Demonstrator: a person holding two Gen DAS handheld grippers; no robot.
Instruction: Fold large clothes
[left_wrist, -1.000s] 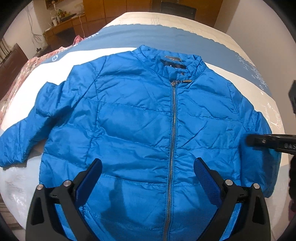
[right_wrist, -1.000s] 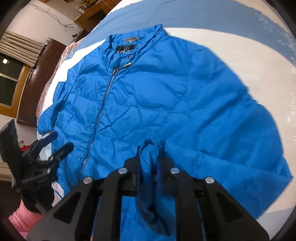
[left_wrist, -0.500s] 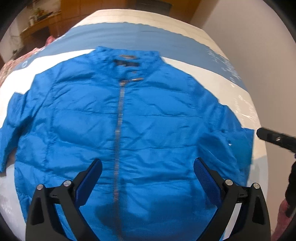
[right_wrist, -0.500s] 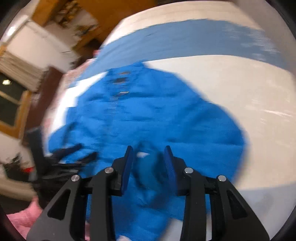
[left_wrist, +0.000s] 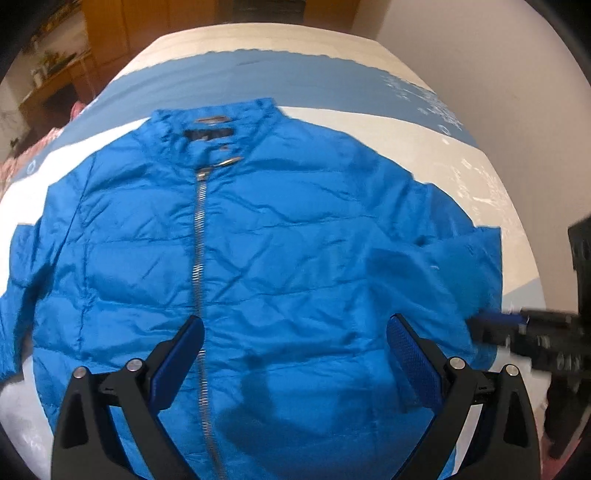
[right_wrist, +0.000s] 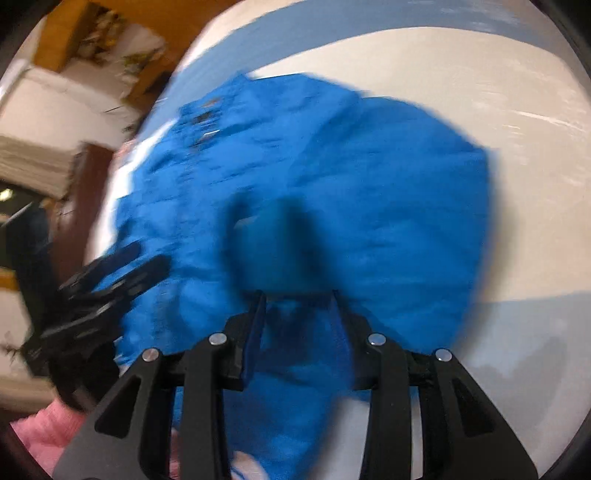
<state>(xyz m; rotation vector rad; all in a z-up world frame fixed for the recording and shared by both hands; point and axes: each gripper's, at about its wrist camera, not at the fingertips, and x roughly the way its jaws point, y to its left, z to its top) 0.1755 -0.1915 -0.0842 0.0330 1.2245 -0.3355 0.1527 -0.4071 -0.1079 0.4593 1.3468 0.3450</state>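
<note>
A bright blue puffer jacket (left_wrist: 280, 258) lies front-up on the bed, zipper (left_wrist: 199, 251) closed, collar at the far end. My left gripper (left_wrist: 295, 332) is open and empty above the jacket's lower front. The right sleeve (left_wrist: 461, 266) lies folded in over the jacket's right side. My right gripper (right_wrist: 299, 299) is open just behind the sleeve's cuff (right_wrist: 277, 251), which lies loose between the spread jaws. It also shows in the left wrist view (left_wrist: 491, 321) at the jacket's right edge. The right wrist view is blurred.
The bed has a white and blue-banded cover (left_wrist: 424, 122). A pale wall (left_wrist: 480, 44) runs along its right side. Wooden furniture (left_wrist: 110, 22) stands beyond the head of the bed. Pink fabric (right_wrist: 48, 428) shows at the bed's near edge.
My right gripper has opened and let go of the sleeve cuff after carrying it inward over the jacket. The left gripper stayed open and drifted over the jacket's front.
</note>
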